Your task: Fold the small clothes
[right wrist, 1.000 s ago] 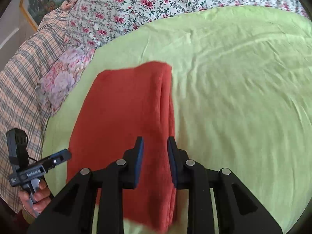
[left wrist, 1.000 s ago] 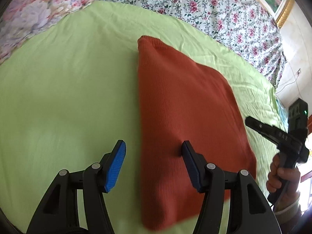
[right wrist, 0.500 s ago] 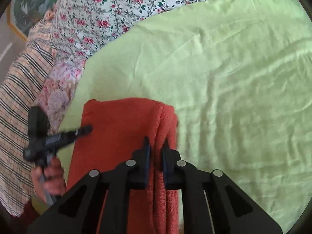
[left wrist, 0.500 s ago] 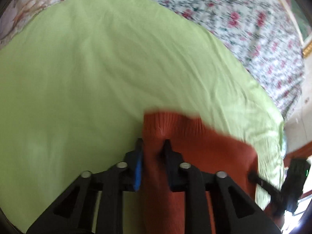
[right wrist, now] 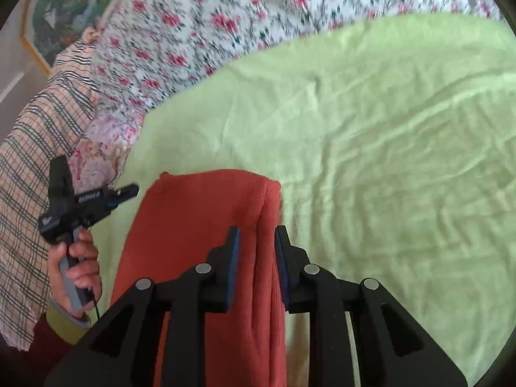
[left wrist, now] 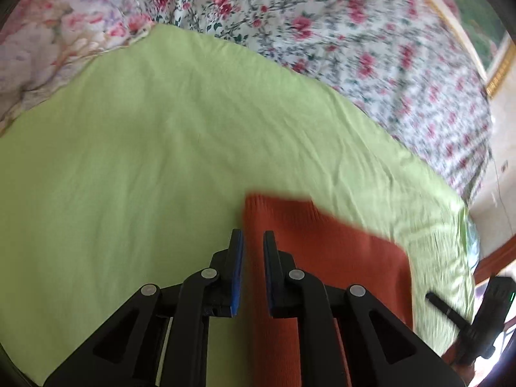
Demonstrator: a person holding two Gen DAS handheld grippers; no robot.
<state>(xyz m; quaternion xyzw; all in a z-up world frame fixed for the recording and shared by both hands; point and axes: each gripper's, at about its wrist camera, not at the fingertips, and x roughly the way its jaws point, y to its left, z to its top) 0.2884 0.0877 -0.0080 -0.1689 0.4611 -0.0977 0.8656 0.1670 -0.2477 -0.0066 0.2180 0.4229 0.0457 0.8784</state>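
An orange-red knit garment [left wrist: 338, 258] lies folded on the green sheet [left wrist: 145, 177]. My left gripper [left wrist: 253, 235] is closing, its jaws nearly together on the garment's left edge, just short of the far corner. In the right wrist view the same garment [right wrist: 200, 225] reaches under my right gripper [right wrist: 257, 235]. That gripper's jaws are opening, and the thick folded right edge stands between them with a gap at the left pad. A hand [right wrist: 77, 258] holds the left gripper [right wrist: 132, 190] at the garment's left side.
A floral quilt [left wrist: 322, 32] lies beyond the green sheet. A plaid cloth [right wrist: 29, 177] lies at the left in the right wrist view. A framed picture [left wrist: 496, 64] hangs on the wall. The bed's edge [left wrist: 464, 242] drops off at the right in the left wrist view.
Both grippers moved forward along the garment toward its far edge. The left jaws went from wide apart to nearly together on the left edge. The right jaws closed on the fold, then spread again.
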